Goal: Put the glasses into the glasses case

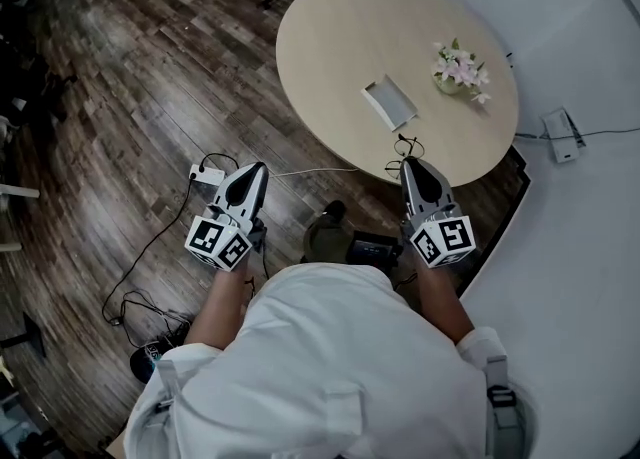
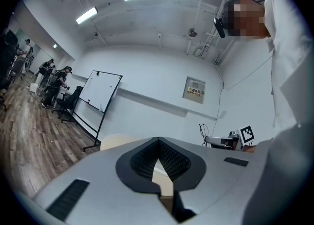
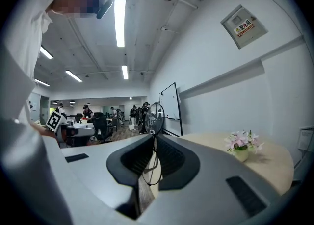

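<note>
— Holding the glasses [image 3: 153,117] in the right gripper [image 3: 153,139], clamped shut on the thin frame, with one round lens poking up past the tips.

— And where, seen from the head?

— Hanging over the near edge of the round bench [image 1: 330,47], glasses out front, dangling at the tips.

— Left gripper [image 2: 158,141]?

— Pressed shut as well, tips together, nothing between. Held out over the wood floor [image 1: 130,97], off the bench, well apart from the right one.

— Any sign of the case [image 1: 388,102]?

— Lying on the bench near its middle, past the glasses and not touching them. Looks open, pale inside. Sits near a small pot of pink flowers [image 1: 460,69], apart from it.
</note>
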Available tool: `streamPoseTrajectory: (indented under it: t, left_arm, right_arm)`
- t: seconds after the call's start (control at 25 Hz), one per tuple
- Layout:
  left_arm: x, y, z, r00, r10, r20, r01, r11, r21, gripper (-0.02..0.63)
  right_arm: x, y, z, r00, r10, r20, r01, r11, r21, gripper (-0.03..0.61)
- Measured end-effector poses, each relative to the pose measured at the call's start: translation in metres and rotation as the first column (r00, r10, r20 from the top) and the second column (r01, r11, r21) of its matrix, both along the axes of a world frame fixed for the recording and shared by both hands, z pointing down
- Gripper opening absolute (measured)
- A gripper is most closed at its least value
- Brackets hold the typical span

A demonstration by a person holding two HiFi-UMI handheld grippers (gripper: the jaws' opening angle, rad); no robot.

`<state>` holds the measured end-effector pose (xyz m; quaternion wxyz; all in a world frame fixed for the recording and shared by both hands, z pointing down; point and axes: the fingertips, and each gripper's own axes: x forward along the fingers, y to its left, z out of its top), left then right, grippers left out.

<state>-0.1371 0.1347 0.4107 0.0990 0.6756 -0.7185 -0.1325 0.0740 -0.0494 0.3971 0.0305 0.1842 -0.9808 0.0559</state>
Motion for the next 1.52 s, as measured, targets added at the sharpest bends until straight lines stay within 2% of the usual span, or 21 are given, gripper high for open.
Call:
streamPoseTrajectory:
  t: [0.24, 0.44, 0.6, 0.84, 1.04, 1.16, 1.24, 1.32, 1.4, 1.52]
  left_arm:
    - [-0.040, -0.072, -0.015, 1.000, -0.006, 0.015, 0.007, 0.999, -0.043, 0.012]
    - [-0.063, -0.139, -0.031, 0.998, 0.045, 0.043, -0.042, 0.997, -0.057, 0.012]
    - [-0.075, -0.198, -0.025, 0.997, 0.075, 0.026, -0.072, 0.994, -0.076, 0.012]
    - [-0.080, -0.256, -0.006, 0.989, 0.146, 0.001, -0.145, 0.983, -0.109, 0.012]
    - [-0.091, -0.305, 0.006, 0.972, 0.233, 0.037, -0.226, 0.965, -0.132, 0.012]
    - [-0.102, -0.333, 0.014, 0.955, 0.294, 0.050, -0.285, 0.948, -0.139, 0.012]
    - [-0.112, -0.353, 0.025, 0.945, 0.324, 0.039, -0.315, 0.938, -0.143, 0.012]
    - [-0.121, -0.372, 0.042, 0.936, 0.351, -0.005, -0.347, 0.924, -0.158, 0.012]
    - [-0.123, -0.391, 0.055, 0.914, 0.402, -0.048, -0.404, 0.899, -0.168, 0.012]
    - [-0.123, -0.420, 0.064, 0.878, 0.474, -0.072, -0.479, 0.863, -0.162, 0.012]
  right_arm:
    - [-0.042, -0.076, -0.009, 1.000, -0.007, 0.016, 0.007, 1.000, -0.003, 0.040]
    - [-0.059, -0.140, -0.020, 1.000, 0.019, 0.021, -0.019, 0.999, 0.026, 0.040]
    - [-0.072, -0.196, -0.021, 1.000, 0.027, 0.009, -0.028, 0.999, 0.038, 0.040]
    - [-0.077, -0.233, -0.006, 0.999, 0.035, -0.027, -0.033, 0.998, 0.051, 0.040]
    - [-0.087, -0.254, 0.000, 0.997, 0.049, -0.061, -0.045, 0.996, 0.077, 0.040]
    - [-0.100, -0.258, 0.008, 0.991, 0.049, -0.124, -0.036, 0.994, 0.108, 0.040]
    - [-0.113, -0.257, 0.020, 0.977, 0.018, -0.215, 0.004, 0.995, 0.105, 0.040]
    - [-0.122, -0.255, 0.037, 0.944, -0.011, -0.329, 0.029, 0.998, 0.050, 0.040]
    - [-0.124, -0.258, 0.049, 0.912, -0.015, -0.409, 0.013, 1.000, -0.007, 0.040]
    - [-0.125, -0.271, 0.069, 0.862, -0.021, -0.506, 0.010, 1.000, -0.024, 0.040]
